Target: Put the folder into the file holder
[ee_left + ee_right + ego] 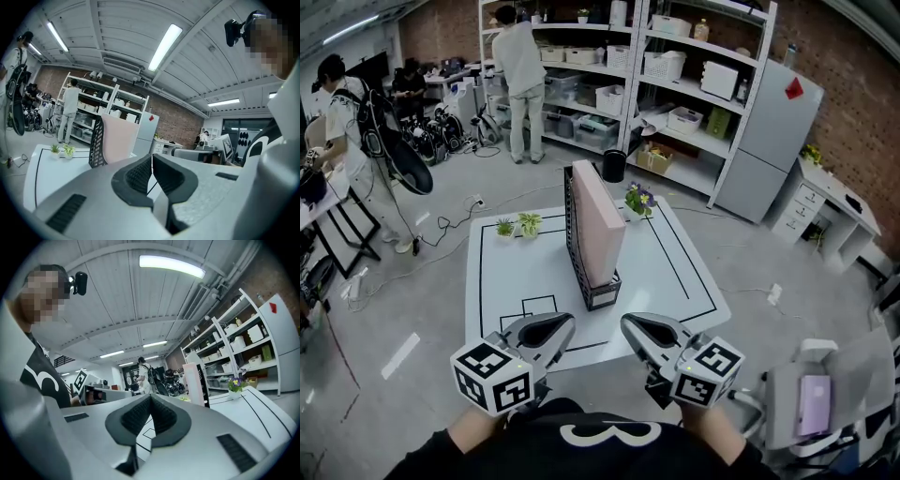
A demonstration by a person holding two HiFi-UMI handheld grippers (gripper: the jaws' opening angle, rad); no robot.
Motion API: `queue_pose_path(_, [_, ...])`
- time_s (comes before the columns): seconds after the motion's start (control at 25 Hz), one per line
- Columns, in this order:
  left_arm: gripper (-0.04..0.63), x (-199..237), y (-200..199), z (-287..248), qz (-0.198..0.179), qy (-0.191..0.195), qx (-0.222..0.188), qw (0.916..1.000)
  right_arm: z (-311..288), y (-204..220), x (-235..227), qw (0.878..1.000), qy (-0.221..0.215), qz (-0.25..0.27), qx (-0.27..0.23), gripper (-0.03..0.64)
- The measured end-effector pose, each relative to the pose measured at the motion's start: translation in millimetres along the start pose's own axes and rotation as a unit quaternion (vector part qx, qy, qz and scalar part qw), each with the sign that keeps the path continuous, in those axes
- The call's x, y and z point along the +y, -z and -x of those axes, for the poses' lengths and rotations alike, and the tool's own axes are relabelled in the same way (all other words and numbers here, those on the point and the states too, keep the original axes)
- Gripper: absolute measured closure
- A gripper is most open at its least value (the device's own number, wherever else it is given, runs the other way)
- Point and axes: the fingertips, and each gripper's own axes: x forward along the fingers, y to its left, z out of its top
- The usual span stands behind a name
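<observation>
A pink folder [598, 223] stands upright in the black mesh file holder [601, 292] in the middle of the white table [497, 281]. My two grippers hover side by side at the table's near edge, short of the holder and touching nothing. The left gripper [568, 324] is shut and empty, its pads pressed together [152, 161]. The right gripper [627, 324] is also shut and empty [150, 401]. The left gripper view shows the folder [118, 138] and holder [97, 145] ahead to the left. In the right gripper view the folder [192, 380] stands to the right.
Two small potted plants [517, 225] sit at the table's far left, and a flower pot [637, 200] at its far right. Behind stand shelves [675, 66], a person [520, 75] and a grey fridge [773, 141]. A grey stand with a device [811, 403] is at my right.
</observation>
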Motion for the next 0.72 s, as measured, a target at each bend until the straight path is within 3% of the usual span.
queue_pose_path(0.72, [0.583, -7, 16, 7, -0.009, -0.023, 0.004, 0.9997, 3, 12, 8, 1.000, -0.001, 0.001, 0.002, 0.614])
